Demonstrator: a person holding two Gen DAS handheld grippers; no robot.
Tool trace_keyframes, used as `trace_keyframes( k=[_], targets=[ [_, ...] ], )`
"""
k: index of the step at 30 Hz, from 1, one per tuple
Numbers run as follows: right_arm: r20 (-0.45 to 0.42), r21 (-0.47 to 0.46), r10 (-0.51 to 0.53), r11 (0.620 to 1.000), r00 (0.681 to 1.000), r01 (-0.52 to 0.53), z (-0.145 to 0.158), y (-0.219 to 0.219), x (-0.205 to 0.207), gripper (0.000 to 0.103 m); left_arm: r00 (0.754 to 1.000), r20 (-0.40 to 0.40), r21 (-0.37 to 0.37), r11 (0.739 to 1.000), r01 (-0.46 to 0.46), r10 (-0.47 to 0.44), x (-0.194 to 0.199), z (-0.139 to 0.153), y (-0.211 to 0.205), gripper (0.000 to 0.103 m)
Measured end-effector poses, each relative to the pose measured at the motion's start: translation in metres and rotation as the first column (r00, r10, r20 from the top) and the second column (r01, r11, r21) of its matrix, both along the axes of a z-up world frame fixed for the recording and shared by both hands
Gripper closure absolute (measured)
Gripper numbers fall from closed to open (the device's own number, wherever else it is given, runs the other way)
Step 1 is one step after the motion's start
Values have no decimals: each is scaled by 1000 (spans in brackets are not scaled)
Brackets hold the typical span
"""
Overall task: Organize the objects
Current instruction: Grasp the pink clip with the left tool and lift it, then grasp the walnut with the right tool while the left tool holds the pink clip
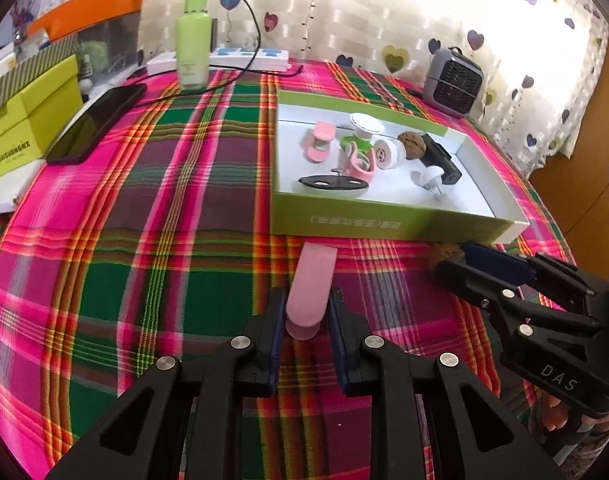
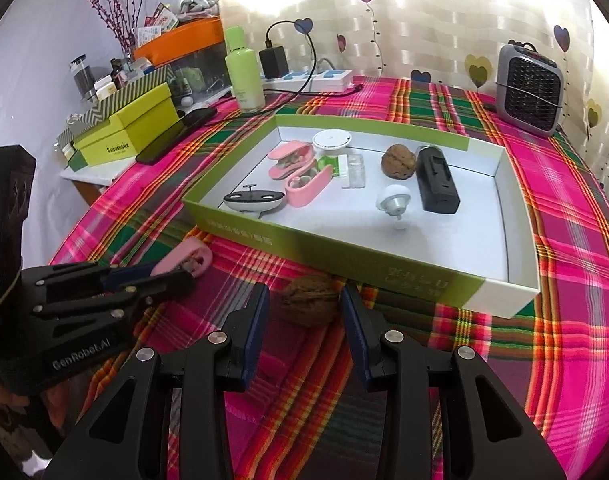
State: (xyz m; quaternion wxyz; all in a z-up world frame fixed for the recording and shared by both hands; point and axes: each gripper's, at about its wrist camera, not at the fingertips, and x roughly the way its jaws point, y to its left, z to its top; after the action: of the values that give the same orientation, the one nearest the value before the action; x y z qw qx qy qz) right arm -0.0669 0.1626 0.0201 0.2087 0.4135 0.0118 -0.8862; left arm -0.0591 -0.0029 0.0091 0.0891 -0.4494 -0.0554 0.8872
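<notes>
Near the worktop's front edge, outside the tray (image 2: 336, 250) already holding several items: pink clip (image 1: 310, 284) pinched in left hand-held gripper (image 1: 306, 314), walnut (image 2: 310, 305) between right hand-held gripper (image 2: 304, 312) pads, contact unclear.

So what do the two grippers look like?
Both are black plastic with triangular cut-outs, silver pivot bolts and dark blue pads on the fingers. The left gripper reads "GenRobot.AI" on its side, the right gripper "DAS". No cables show.

Green box wall (image 2: 336, 248) blocks path straight ahead; right half of tray floor free (walnut (image 2: 398, 161), black case (image 2: 436, 180) nr back).
</notes>
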Motion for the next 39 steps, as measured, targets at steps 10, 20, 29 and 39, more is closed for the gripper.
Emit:
trace_keyframes(
  k=[10,20,29,39],
  targets=[
    [13,5,-18,1000,1000,18,-5,1,-6,65,1000,-5,7,1000,31,-30,-5,0,5,67],
    [0,-4,-21,1000,1000,21,-4,1,-3,71,1000,-17,4,1000,0,0,-9,1,1,67],
    [1,-13,-24,1000,1000,24,-4,3,-2,71,1000,-19,-11,1000,-11,10,-14,1,1,76],
    [1,-14,-24,1000,1000,24,-3,3,-2,71,1000,-20,-28,1000,-13,12,-14,1,2,87]
  ],
)
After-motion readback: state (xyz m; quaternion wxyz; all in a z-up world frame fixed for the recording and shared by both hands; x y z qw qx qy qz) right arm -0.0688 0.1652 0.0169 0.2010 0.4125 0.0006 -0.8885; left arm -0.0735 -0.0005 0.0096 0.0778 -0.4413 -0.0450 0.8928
